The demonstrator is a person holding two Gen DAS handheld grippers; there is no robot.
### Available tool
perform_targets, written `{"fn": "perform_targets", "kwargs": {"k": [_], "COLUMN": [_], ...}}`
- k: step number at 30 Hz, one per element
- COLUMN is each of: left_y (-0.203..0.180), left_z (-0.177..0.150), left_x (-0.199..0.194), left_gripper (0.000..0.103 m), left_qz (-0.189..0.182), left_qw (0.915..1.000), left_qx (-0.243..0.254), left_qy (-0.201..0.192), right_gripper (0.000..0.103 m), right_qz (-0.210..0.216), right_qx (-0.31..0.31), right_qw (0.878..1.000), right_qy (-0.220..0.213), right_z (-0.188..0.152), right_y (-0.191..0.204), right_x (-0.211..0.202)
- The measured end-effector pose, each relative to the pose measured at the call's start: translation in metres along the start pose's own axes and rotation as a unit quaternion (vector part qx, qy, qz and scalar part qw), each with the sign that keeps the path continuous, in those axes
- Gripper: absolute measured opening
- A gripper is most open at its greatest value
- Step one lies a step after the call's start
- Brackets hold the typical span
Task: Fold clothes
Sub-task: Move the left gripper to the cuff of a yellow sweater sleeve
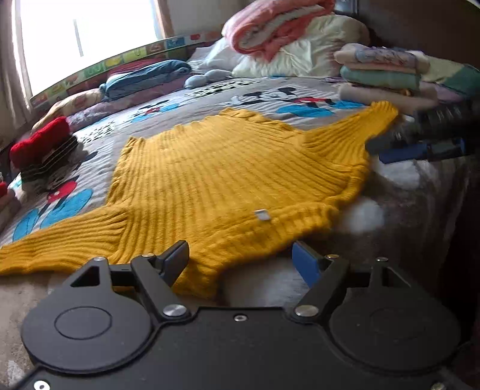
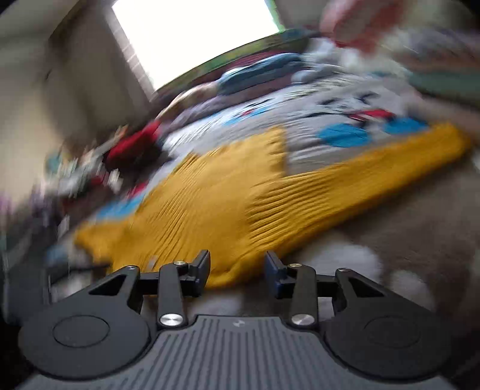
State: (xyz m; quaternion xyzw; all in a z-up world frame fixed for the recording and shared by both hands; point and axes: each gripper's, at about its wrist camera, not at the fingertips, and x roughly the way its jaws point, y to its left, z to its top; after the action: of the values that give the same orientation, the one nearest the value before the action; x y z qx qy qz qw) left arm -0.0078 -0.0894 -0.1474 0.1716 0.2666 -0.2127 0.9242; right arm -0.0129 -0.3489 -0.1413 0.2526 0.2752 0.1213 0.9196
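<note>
A mustard-yellow ribbed sweater [image 1: 225, 168] lies spread flat on the bed, both sleeves stretched out to the sides. My left gripper [image 1: 240, 255] stands wide open at the sweater's near edge, and the knit lies between its fingers without the pads pressing on it. In the left wrist view my right gripper [image 1: 390, 148] shows blurred at the right, beside the sweater's right sleeve. In its own blurred view the right gripper [image 2: 238, 264] is partly open over the near edge of the sweater [image 2: 210, 204], gripping nothing.
The bed cover [image 1: 270, 99] has a cartoon mouse print. A stack of folded clothes [image 1: 387, 72] sits at the back right. A red item [image 1: 42, 141] tops a pile at the left. Blue folded clothes [image 1: 147, 75] and a pink blanket [image 1: 279, 27] on pillows lie at the back.
</note>
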Motion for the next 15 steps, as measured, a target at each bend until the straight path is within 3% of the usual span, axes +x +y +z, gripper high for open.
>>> {"fn": "perform_targets", "kwargs": {"k": [6, 15], "left_y": [-0.022, -0.063], "left_z": [0.012, 0.049], "left_x": [0.003, 0.028], "left_gripper": [0.076, 0.076], "left_qz": [-0.007, -0.039], "left_qw": [0.9995, 0.9956], "left_qx": [0.032, 0.085], "left_qy": [-0.006, 0.003], "right_gripper": [0.051, 0.069], "right_qz": [-0.014, -0.008], "right_qx": [0.171, 0.249], "right_qw": [0.984, 0.962], "right_qy": [-0.043, -0.114], "right_z": [0.001, 0.005], "right_y": [-0.063, -0.098], "right_x": [-0.012, -0.022]}}
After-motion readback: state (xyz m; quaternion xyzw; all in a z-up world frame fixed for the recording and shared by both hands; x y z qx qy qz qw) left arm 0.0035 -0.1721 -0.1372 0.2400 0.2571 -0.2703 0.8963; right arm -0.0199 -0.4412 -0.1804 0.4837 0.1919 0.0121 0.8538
